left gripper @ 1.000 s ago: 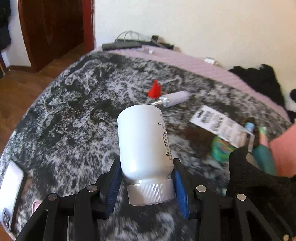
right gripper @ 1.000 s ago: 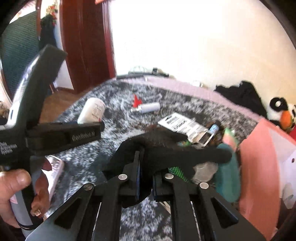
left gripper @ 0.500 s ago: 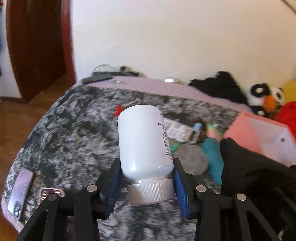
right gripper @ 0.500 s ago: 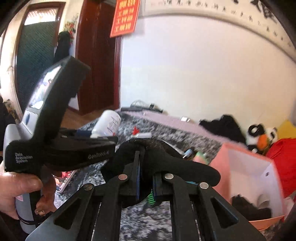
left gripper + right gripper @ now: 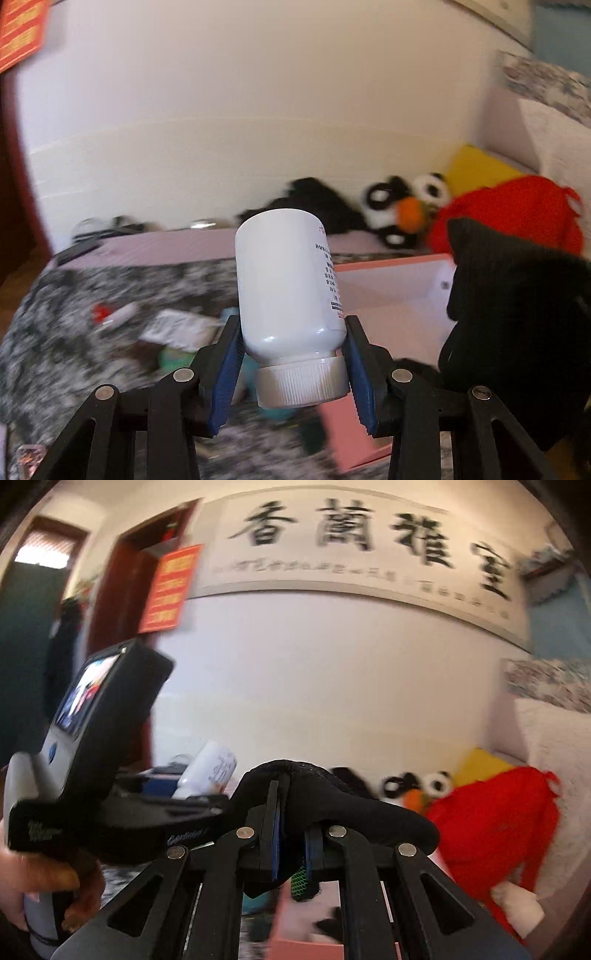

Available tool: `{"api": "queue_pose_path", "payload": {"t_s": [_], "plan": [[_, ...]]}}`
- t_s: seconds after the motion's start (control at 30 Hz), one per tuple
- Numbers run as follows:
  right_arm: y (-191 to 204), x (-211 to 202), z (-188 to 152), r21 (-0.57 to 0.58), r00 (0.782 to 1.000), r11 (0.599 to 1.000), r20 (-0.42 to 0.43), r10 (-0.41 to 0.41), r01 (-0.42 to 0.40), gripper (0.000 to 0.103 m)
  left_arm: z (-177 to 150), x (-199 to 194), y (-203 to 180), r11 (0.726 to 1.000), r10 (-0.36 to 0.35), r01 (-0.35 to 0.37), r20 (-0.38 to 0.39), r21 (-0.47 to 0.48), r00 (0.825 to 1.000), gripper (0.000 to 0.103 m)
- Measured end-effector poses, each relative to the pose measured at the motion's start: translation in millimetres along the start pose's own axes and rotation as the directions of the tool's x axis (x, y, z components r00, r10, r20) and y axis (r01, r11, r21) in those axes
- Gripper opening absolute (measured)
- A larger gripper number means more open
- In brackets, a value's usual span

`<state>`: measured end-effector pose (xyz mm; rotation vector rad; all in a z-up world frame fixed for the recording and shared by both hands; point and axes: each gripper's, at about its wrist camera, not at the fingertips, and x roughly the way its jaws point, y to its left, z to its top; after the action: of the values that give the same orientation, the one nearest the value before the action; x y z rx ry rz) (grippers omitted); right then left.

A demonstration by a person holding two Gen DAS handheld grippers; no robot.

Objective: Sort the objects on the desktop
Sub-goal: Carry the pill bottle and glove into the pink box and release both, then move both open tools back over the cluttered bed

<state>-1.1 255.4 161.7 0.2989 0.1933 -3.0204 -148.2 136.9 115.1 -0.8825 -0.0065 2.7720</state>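
Observation:
My left gripper (image 5: 291, 360) is shut on a white pill bottle (image 5: 284, 280), gripped near its ribbed cap, with its base pointing away. It is held in the air above the mottled grey blanket (image 5: 66, 332), close to the pink box (image 5: 391, 291). The bottle also shows in the right wrist view (image 5: 212, 771). My right gripper (image 5: 291, 843) is shut on a black glove (image 5: 332, 808), which drapes over both fingers. The glove also shows at the right of the left wrist view (image 5: 517, 314).
A red-capped tube (image 5: 118, 314), a printed leaflet (image 5: 177, 328) and green items (image 5: 173, 356) lie on the blanket. A penguin plush (image 5: 402, 210), a red plush (image 5: 517, 210) and a yellow cushion (image 5: 476, 170) sit behind the box by the white wall.
Both grippers have risen and swung right toward the pink box, still holding the bottle and the glove. The views now look higher at the wall.

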Motion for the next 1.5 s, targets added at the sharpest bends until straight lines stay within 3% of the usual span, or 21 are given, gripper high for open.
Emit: {"api": "queue_pose_path", "payload": {"t_s": [0.2, 0.3, 0.33, 0.4, 0.43, 0.47, 0.6, 0.73, 0.9, 1.03, 1.13, 1.3, 1.5], "plan": [[-90, 34, -13, 0.113, 0.989, 0.984, -0.061, -0.131, 0.137, 0.009, 17, 58, -69, 0.994, -0.087, 0.090, -0.055, 0.067, 0.995, 0.046], [-126, 77, -27, 0.161, 0.983, 0.979, -0.153, -0.101, 0.126, 0.011, 22, 98, -93, 0.983, -0.152, 0.164, -0.141, 0.077, 0.978, 0.051], [-138, 94, -34, 0.189, 0.975, 0.974, -0.206, -0.084, 0.124, 0.017, 21, 107, -97, 0.983, -0.148, 0.163, -0.162, 0.079, 0.976, 0.063], [-161, 126, -50, 0.260, 0.945, 0.954, -0.322, -0.059, 0.148, 0.040, 19, 126, -99, 0.993, -0.058, 0.077, -0.188, 0.094, 0.980, 0.066], [-172, 136, -59, 0.297, 0.929, 0.940, -0.368, -0.046, 0.165, 0.067, 18, 130, -97, 0.994, -0.028, 0.048, -0.190, 0.102, 0.981, 0.071], [-181, 142, -69, 0.337, 0.914, 0.924, -0.404, -0.034, 0.183, 0.082, 17, 134, -93, 0.994, -0.009, 0.029, -0.193, 0.103, 0.981, 0.082], [-192, 146, -85, 0.368, 0.893, 0.907, -0.450, -0.018, 0.203, 0.084, 11, 136, -68, 0.999, -0.027, 0.035, -0.200, 0.038, 0.979, 0.087], [-187, 131, -76, 0.341, 0.904, 0.919, -0.425, -0.039, 0.199, 0.085, -1, 126, -44, 1.000, -0.018, 0.022, -0.212, 0.013, 0.977, 0.087], [-154, 106, -43, 0.338, 0.938, 0.925, -0.344, -0.048, 0.172, 0.085, -23, 99, -6, 0.999, 0.036, -0.034, -0.208, 0.015, 0.978, 0.087], [-106, 98, -27, 0.321, 0.958, 0.943, -0.286, 0.009, 0.087, 0.088, -41, 74, 41, 0.995, 0.095, -0.101, -0.203, -0.019, 0.975, 0.089], [-52, 102, -19, 0.274, 0.962, 0.962, -0.262, 0.080, -0.005, 0.088, -62, 57, 88, 0.984, 0.153, -0.169, -0.218, -0.055, 0.964, 0.089], [53, 133, -28, 0.147, 0.935, 0.980, -0.309, 0.174, -0.134, 0.088, -94, 39, 167, 0.952, 0.230, -0.272, -0.256, -0.143, 0.939, 0.089], [148, 189, -72, 0.067, 0.859, 0.965, -0.442, 0.258, -0.255, 0.093, -123, 30, 246, 0.913, 0.276, -0.345, -0.292, -0.219, 0.916, 0.089]]}}
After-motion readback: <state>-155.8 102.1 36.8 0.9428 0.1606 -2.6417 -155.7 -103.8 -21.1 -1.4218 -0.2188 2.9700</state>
